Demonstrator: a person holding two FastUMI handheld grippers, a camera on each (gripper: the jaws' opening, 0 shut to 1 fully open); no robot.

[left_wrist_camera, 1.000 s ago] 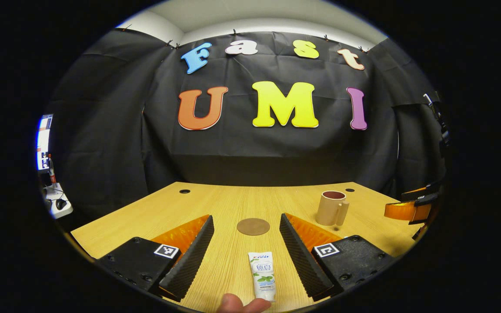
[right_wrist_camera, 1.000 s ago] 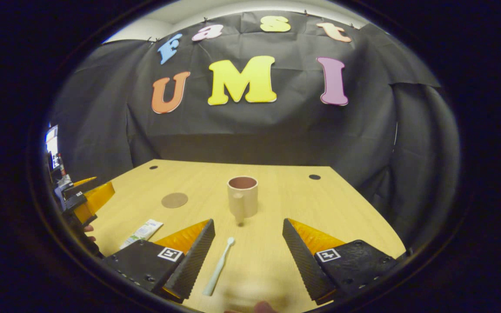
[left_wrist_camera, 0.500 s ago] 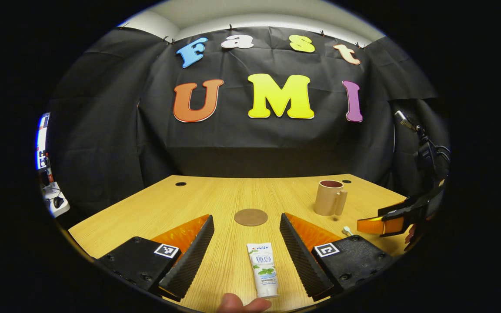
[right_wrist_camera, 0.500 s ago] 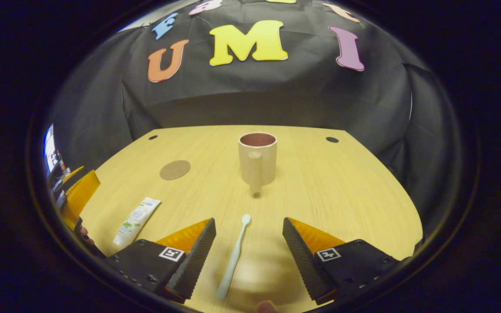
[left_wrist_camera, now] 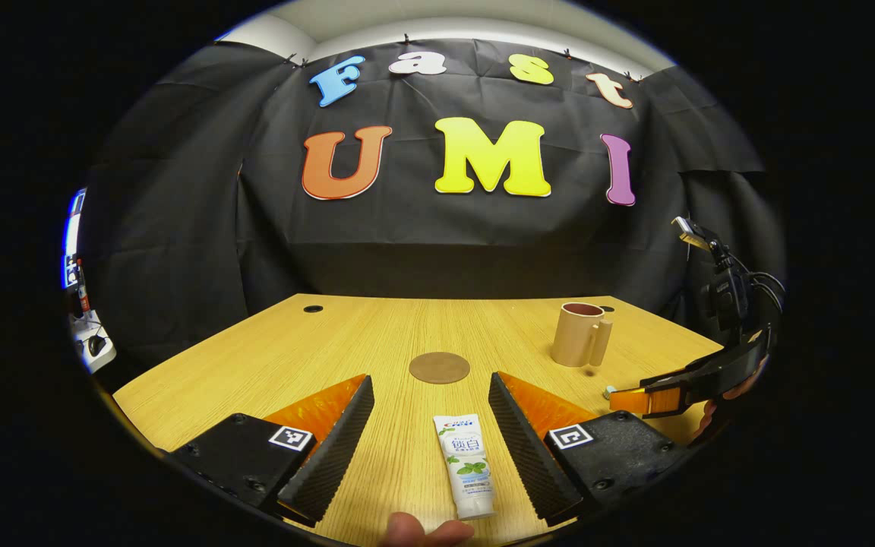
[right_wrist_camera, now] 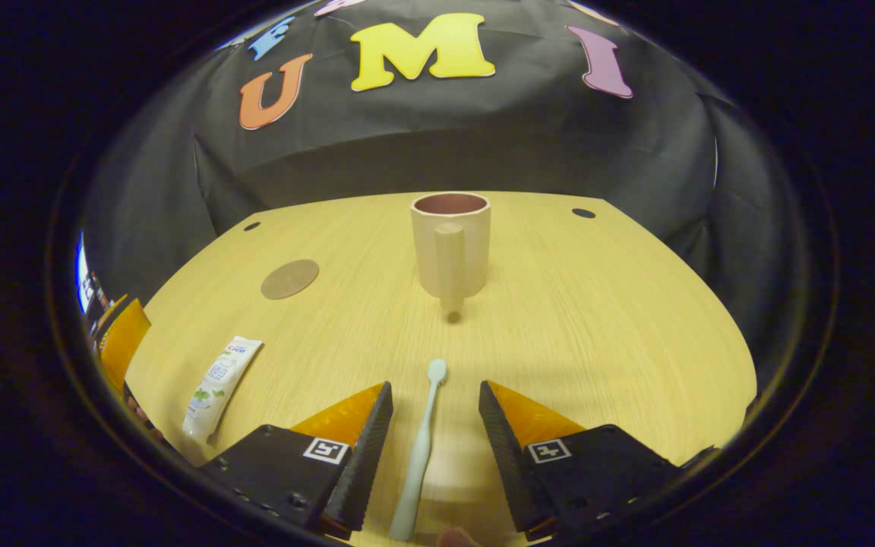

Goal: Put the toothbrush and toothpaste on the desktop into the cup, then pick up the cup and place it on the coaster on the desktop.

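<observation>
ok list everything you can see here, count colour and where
toothpaste: 1, white tube, flat on the desk between the left hand-held gripper's fingers
toothbrush: 1, pale, flat on the desk between the right hand-held gripper's fingers
cup: 1, beige with dark inside, upright, handle toward the right gripper view
coaster: 1, brown, round, bare, mid-desk
desk: 1, light wood
left hand-held gripper: 1, open
right hand-held gripper: 1, open
fingertip: 1, at the left gripper view's bottom edge
</observation>
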